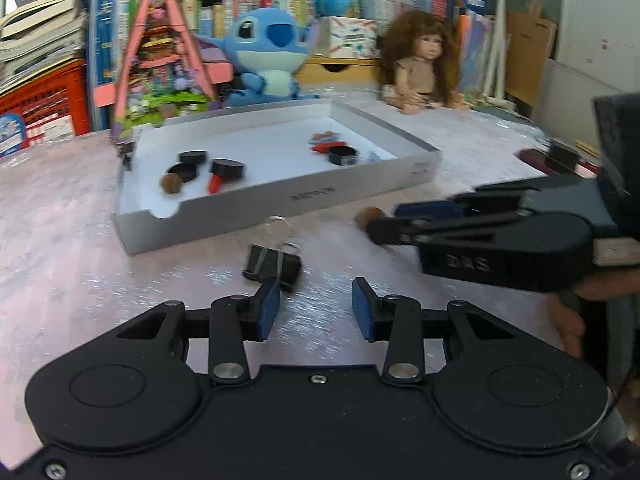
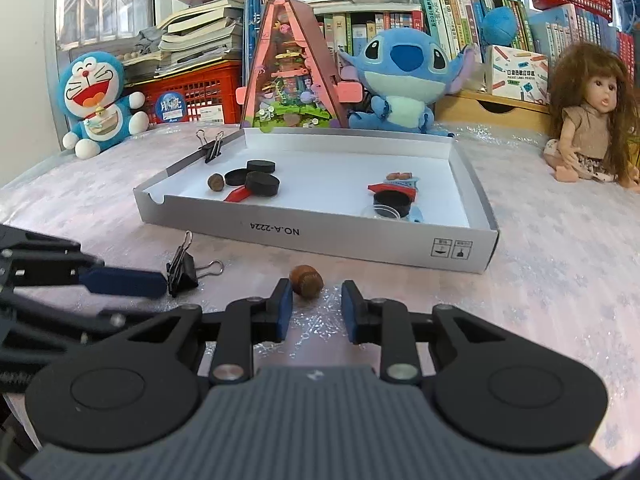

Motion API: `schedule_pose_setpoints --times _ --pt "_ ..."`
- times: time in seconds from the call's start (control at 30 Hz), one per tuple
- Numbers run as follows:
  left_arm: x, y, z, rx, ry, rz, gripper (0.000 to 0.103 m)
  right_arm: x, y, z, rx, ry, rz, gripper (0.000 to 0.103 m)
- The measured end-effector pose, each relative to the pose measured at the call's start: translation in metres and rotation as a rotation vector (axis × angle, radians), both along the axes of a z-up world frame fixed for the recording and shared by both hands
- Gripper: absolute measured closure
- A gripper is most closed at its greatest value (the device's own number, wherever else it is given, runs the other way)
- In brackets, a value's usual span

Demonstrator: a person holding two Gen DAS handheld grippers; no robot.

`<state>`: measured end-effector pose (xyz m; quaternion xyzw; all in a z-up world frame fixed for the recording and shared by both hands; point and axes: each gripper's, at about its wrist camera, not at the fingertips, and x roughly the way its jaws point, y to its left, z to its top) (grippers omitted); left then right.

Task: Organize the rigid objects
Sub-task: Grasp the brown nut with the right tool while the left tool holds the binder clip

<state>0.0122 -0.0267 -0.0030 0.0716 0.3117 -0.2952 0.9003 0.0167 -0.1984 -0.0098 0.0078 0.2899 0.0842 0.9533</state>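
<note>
Quick count: two binder clips, one just past the left tongs' tips [image 2: 182, 270] and one clipped on the box's far-left wall [image 2: 211, 146]. Two brown nuts, one right at the right tongs' tips [image 2: 306, 276], one inside the box [image 2: 215, 181]. Three black discs in a cluster in the box beyond the tongs [image 2: 262, 183]. One white box [image 2: 320, 236]. Two blue plush toys, Doraemon [image 2: 100, 100] and Stitch [image 2: 400, 80], and one doll [image 2: 588, 120] way out back.

I see a black binder clip [image 2: 182, 270] lying on the bench, wire handles splayed, just near of the white tray [image 2: 316, 240]. Right of it rests a brown acorn-like nut [image 2: 306, 281], on its side.
</note>
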Motion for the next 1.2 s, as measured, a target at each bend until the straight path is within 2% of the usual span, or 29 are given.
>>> schedule_pose_setpoints --times 0.13,0.27,0.33,0.7,0.8,0.87,1.2 --pt "-0.008 -0.004 0.000 0.009 -0.022 -0.050 0.066 -0.001 0.001 -0.001 -0.011 -0.007 -0.001 0.068" --pt "-0.010 -0.001 0.005 0.018 -0.094 0.021 0.066 -0.001 0.001 0.000 -0.005 -0.006 -0.001 0.067" --pt "-0.006 0.002 0.006 0.030 -0.112 0.048 0.061 -0.001 0.001 0.000 -0.006 -0.007 -0.001 0.067" --pt "0.024 0.001 -0.005 0.048 -0.038 0.092 0.059 -0.002 0.003 -0.001 -0.020 -0.011 0.002 0.067" --pt "0.027 -0.002 -0.005 0.049 -0.035 0.116 0.063 -0.002 0.004 -0.001 -0.022 -0.012 0.002 0.067" --pt "0.028 -0.004 -0.005 0.046 -0.038 0.124 0.070 -0.002 0.003 -0.001 -0.017 -0.013 0.000 0.067" --pt "0.029 -0.007 -0.004 0.035 -0.031 0.171 0.071 0.000 0.003 0.002 -0.014 -0.014 -0.001 0.068"
